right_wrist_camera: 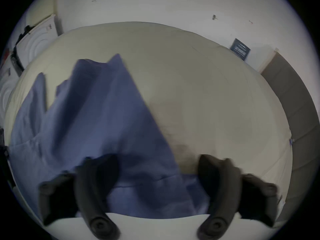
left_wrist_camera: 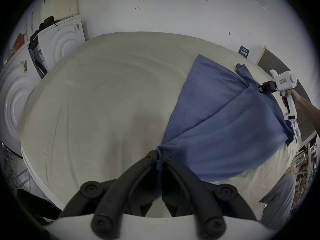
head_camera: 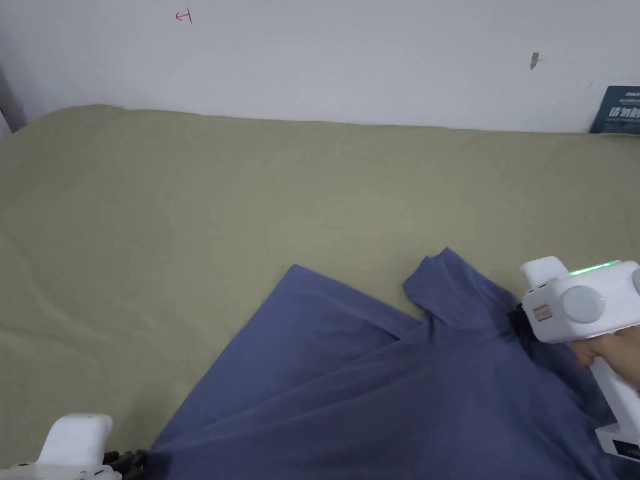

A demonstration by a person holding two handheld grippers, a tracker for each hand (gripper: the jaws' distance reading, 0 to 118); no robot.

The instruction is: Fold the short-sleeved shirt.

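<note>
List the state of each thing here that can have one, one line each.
Blue shirt: partly spread on the bed, creased, not yet folded.
Left gripper: jaws shut on a corner of the shirt.
Right gripper: jaws wide open over the shirt, gripping nothing.
Bed sheet: lying flat, lightly wrinkled.

We find the short-sleeved shirt (head_camera: 400, 387) lying on the bed (head_camera: 187, 206), spread between our two grippers. The left gripper (left_wrist_camera: 159, 154) pinches one corner of it between closed jaws, and the rest fans away ahead and to the right of them. The right gripper (right_wrist_camera: 158, 167) sits at the opposite edge, jaws apart, with cloth between and left of them. Beyond both jaws the bed runs back to the wall (head_camera: 350, 62).
</note>
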